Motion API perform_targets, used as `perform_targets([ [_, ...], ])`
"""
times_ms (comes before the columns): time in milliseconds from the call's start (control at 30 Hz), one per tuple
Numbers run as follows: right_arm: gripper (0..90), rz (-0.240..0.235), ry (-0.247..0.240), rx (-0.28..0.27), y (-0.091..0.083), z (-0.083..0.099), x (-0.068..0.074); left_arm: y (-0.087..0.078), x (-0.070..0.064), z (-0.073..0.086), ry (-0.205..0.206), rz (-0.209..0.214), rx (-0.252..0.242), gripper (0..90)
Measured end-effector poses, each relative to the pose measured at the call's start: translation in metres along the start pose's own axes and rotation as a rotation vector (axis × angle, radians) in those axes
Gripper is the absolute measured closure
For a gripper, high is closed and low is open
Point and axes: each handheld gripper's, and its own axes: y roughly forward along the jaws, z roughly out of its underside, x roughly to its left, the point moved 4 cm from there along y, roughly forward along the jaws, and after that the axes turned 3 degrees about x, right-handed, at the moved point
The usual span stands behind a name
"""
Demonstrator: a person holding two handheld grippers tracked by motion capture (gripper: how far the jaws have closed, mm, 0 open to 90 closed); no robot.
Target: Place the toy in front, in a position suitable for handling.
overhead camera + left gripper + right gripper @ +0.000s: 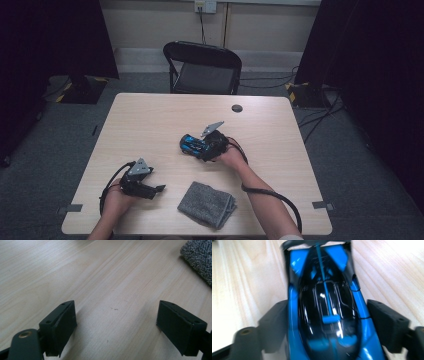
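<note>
A blue and black toy car sits at the middle of the wooden table, and my right gripper is shut on it. In the right gripper view the car runs lengthwise between the two jaws of my right gripper, nose pointing away, and the picture is blurred. My left gripper rests open near the front left of the table. Nothing but bare wood lies between the jaws of the left gripper. A folded grey cloth lies near the front edge, between the two forearms.
The cloth's corner lies just to the right of my left gripper. A small dark disc sits near the table's far edge. A black folding chair stands behind the table. Cables trail from both grippers.
</note>
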Motion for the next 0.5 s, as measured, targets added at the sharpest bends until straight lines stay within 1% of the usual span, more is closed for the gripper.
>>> perform_targets([
  [133, 24.4, 0.008, 0.015, 0.031, -0.002, -0.001, 0.002, 0.0, 0.0, 0.0, 0.001, -0.001, 0.0, 15.8],
  [233, 24.6, 0.016, 0.029, 0.038, -0.003, -0.001, 0.003, 0.0, 0.0, 0.0, 0.001, -0.001, 0.0, 15.8],
  [333, 24.6, 0.015, 0.065, 0.024, -0.006, 0.0, 0.004, 0.0, 0.0, 0.0, 0.0, -0.002, 0.0, 15.9],
  [400, 24.7, 0.026, 0.079, 0.009, -0.01, 0.0, 0.004, 0.0, 0.0, 0.0, 0.0, -0.002, 0.0, 16.0],
  [500, 24.7, 0.05, 0.084, 0.004, -0.017, -0.001, 0.003, 0.0, 0.0, 0.0, -0.002, -0.001, 0.001, 16.0],
])
